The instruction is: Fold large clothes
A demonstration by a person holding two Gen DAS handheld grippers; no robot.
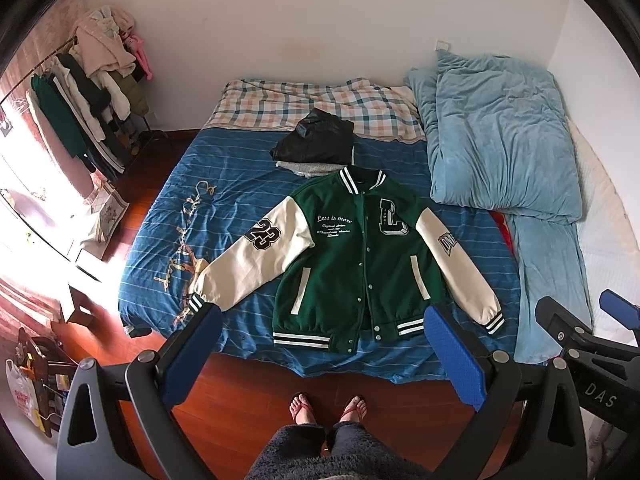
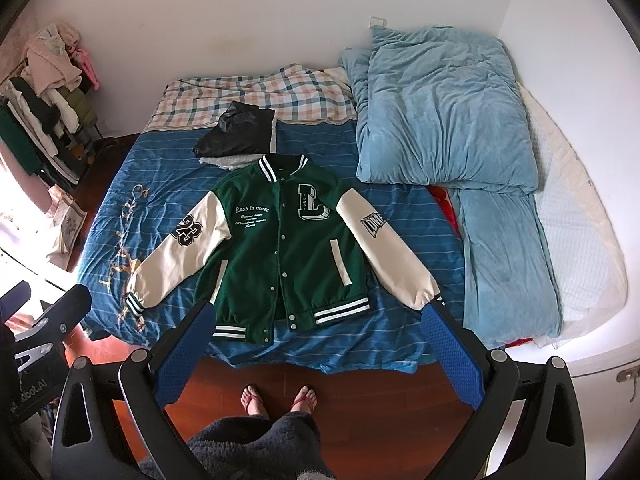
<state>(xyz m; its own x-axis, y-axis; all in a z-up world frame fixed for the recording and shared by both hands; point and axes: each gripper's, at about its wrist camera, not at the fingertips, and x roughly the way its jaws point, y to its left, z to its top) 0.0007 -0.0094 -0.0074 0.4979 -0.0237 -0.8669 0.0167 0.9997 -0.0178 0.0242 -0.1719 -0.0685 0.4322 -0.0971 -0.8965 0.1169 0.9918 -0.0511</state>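
Observation:
A green varsity jacket (image 1: 352, 256) (image 2: 280, 248) with cream sleeves lies flat, front up and buttoned, on the blue striped bedsheet (image 1: 224, 188) (image 2: 160, 172). Its sleeves spread out to both sides, and its hem is near the bed's front edge. My left gripper (image 1: 324, 320) is open and held above the floor in front of the hem, touching nothing. My right gripper (image 2: 316, 318) is also open, hovering before the hem, with nothing between its blue pads (image 2: 452, 356). The right gripper's body (image 1: 580, 332) shows at the right edge of the left wrist view.
A folded black garment (image 1: 316, 142) on a grey one lies behind the jacket's collar. A light blue duvet (image 1: 496, 132) covers the bed's right side; a plaid pillow (image 1: 312, 100) sits at the head. A clothes rack (image 1: 84, 92) stands left. A person's feet (image 1: 328, 406) stand on the wooden floor.

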